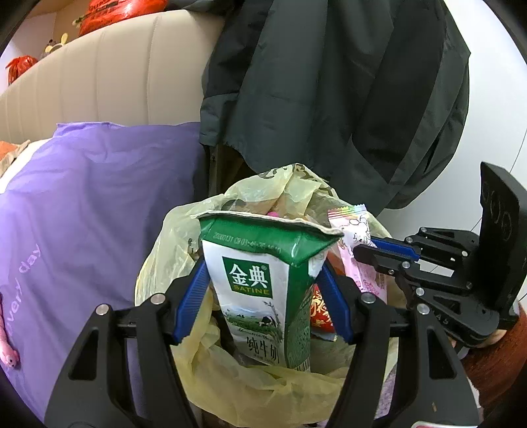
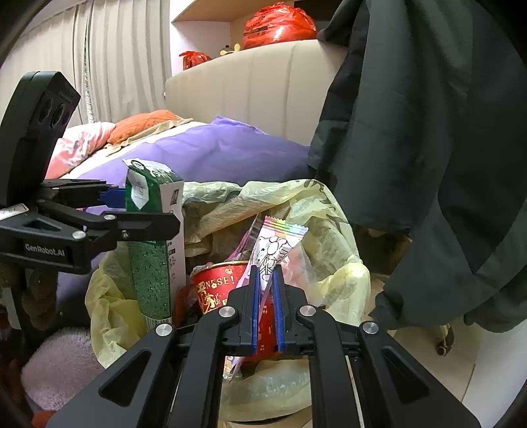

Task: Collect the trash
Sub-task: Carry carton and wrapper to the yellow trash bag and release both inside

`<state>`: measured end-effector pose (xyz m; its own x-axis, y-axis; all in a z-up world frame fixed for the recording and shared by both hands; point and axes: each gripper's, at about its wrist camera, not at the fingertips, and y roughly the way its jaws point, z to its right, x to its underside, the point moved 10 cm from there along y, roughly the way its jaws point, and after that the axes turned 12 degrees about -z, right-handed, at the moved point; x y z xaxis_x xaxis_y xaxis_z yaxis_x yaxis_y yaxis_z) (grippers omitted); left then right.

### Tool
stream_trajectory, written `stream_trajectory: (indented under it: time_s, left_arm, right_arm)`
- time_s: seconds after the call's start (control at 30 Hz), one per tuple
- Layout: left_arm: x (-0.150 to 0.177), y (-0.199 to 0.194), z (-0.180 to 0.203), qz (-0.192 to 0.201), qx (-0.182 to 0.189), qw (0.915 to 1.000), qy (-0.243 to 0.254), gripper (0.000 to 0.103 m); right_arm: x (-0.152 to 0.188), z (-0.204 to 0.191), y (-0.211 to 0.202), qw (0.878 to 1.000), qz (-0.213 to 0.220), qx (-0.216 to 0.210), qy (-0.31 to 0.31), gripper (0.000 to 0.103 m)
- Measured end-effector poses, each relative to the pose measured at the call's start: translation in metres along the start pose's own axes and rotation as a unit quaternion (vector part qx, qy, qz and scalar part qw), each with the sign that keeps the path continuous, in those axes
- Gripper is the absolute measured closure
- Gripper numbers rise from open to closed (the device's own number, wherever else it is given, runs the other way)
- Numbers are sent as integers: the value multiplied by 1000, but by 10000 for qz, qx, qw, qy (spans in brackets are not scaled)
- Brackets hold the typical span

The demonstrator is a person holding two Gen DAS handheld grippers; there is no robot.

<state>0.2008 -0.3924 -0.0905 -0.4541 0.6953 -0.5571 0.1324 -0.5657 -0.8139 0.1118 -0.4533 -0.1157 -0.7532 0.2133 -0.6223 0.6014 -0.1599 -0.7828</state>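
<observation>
A green and white milk carton (image 1: pixel 260 289) stands upright between the blue pads of my left gripper (image 1: pixel 263 266), which is shut on its sides just above the bin's yellow bag (image 1: pixel 290 191). In the right wrist view the same carton (image 2: pixel 151 263) and left gripper (image 2: pixel 145 210) show at the left. My right gripper (image 2: pixel 266 270) is shut on a pink snack wrapper (image 2: pixel 280 240) with a rainbow edge, held over the bag (image 2: pixel 329 230). A red paper cup (image 2: pixel 217 286) lies inside the bag. From the left wrist view, the right gripper (image 1: pixel 365 250) and wrapper (image 1: pixel 354 230) are at the right of the carton.
A dark jacket (image 1: pixel 329 98) hangs right behind the bin. Purple bedding (image 1: pixel 82 197) and a beige headboard (image 1: pixel 115 75) fill the left. A fluffy pink mat (image 2: pixel 59 362) lies on the floor beside the bin. Red bags (image 2: pixel 276 23) sit on a high shelf.
</observation>
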Motion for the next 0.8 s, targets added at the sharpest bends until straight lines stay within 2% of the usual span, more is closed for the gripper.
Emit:
stream_trajectory:
  time_s: [0.07, 0.13, 0.2, 0.37, 0.43, 0.5, 0.67, 0.8]
  left_arm:
    - [1, -1, 0, -20, 98, 9999, -48, 41]
    - [1, -5, -1, -31, 220, 9997, -100, 41]
    - [2, -9, -2, -27, 277, 9995, -137, 41]
    - [1, -32, -11, 176, 258, 9989, -346, 34]
    - [0, -47, -18, 330, 213, 9980, -486, 34]
    - [1, -62, -26, 475, 138, 9970, -600, 34]
    - [14, -100, -51, 704, -109, 9942, -809, 34]
    - [36, -129, -78, 778, -308, 9917, -979, 34]
  right_arm:
    - [1, 0, -1, 10000, -12, 32, 20, 92]
    - [2, 0, -2, 10000, -30, 65, 46, 86]
    - [1, 0, -5, 9999, 2, 111, 48, 72]
    - [0, -5, -12, 9996, -2, 271, -1, 70]
    - [-2, -8, -17, 9995, 26, 329, -12, 68]
    - [-5, -12, -23, 9994, 80, 327, 6, 62]
    - [-18, -24, -43, 9984, 343, 453, 76, 59]
    - [-25, -39, -48, 9988, 291, 383, 58, 46]
